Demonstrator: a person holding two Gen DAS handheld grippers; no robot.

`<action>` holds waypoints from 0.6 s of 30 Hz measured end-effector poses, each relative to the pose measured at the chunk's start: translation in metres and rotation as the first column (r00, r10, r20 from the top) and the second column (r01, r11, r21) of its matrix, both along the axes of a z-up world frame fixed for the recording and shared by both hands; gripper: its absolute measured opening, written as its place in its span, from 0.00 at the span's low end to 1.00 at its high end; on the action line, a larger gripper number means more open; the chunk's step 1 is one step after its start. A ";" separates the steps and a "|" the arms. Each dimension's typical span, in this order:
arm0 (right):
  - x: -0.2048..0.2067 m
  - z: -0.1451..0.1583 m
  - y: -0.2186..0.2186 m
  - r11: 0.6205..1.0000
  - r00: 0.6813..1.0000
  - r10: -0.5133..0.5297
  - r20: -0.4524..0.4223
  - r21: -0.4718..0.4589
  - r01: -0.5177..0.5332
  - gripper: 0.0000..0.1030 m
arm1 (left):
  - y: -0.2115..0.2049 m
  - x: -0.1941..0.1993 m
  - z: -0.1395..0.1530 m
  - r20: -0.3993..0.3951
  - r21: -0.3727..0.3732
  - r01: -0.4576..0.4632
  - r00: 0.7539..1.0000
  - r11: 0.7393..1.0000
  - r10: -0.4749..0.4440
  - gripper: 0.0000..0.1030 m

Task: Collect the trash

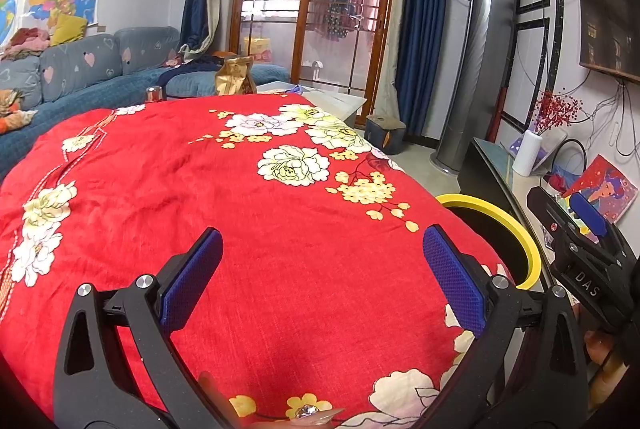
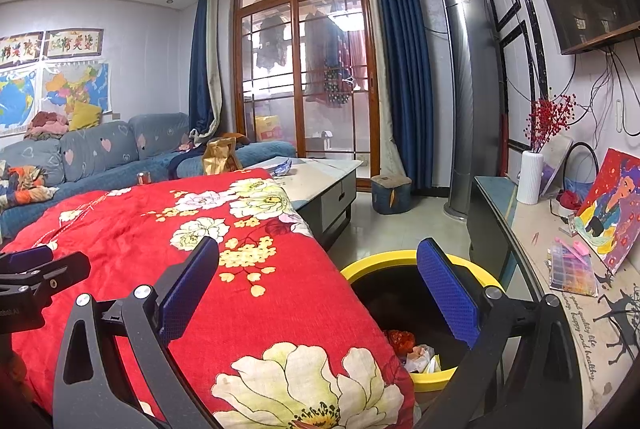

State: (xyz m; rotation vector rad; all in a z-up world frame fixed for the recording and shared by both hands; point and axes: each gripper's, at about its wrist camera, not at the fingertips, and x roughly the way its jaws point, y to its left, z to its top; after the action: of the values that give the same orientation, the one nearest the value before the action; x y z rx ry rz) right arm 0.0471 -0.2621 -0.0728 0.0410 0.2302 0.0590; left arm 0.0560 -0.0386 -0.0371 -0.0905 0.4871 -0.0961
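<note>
A yellow-rimmed black trash bin (image 2: 384, 258) stands on the floor to the right of the red floral cloth (image 2: 192, 269); red and white crumpled trash (image 2: 416, 349) lies inside it. My right gripper (image 2: 318, 289) is open over the cloth's right edge and the bin, nothing between its blue pads. My left gripper (image 1: 322, 277) is open above the red floral cloth (image 1: 240, 209), holding nothing. The bin's yellow rim (image 1: 516, 225) shows at its right. A gold foil bag (image 1: 235, 76) and a small shiny can (image 1: 154, 94) stand at the cloth's far edge.
A blue sofa (image 2: 120, 157) runs along the left. A grey coffee table (image 2: 328, 181) carries blue wrappers (image 2: 282, 167). A console shelf (image 2: 560, 269) on the right holds a white vase, a painting and small items. A tall grey air conditioner (image 2: 466, 89) and a stool (image 2: 390, 193) stand beyond.
</note>
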 end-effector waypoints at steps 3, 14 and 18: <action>0.000 -0.001 0.000 1.000 1.000 -0.002 -0.002 0.002 0.002 0.94 | 0.001 0.000 -0.002 -0.002 0.002 0.001 1.000 1.000 -0.001 0.89; 0.026 0.013 0.037 0.995 0.993 0.101 -0.061 0.017 -0.100 0.94 | 0.045 0.014 -0.009 -0.089 -0.041 -0.103 0.991 0.994 0.099 0.89; 0.058 0.032 0.120 0.948 0.935 0.318 -0.156 0.074 -0.310 0.94 | 0.138 0.018 -0.007 -0.134 -0.015 -0.324 0.938 0.946 0.319 0.89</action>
State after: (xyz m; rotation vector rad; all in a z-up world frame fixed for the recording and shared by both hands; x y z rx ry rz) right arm 0.1056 -0.1425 -0.0404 0.0566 0.4016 0.3822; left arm 0.0740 0.0993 -0.0437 -0.2131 0.5951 0.2236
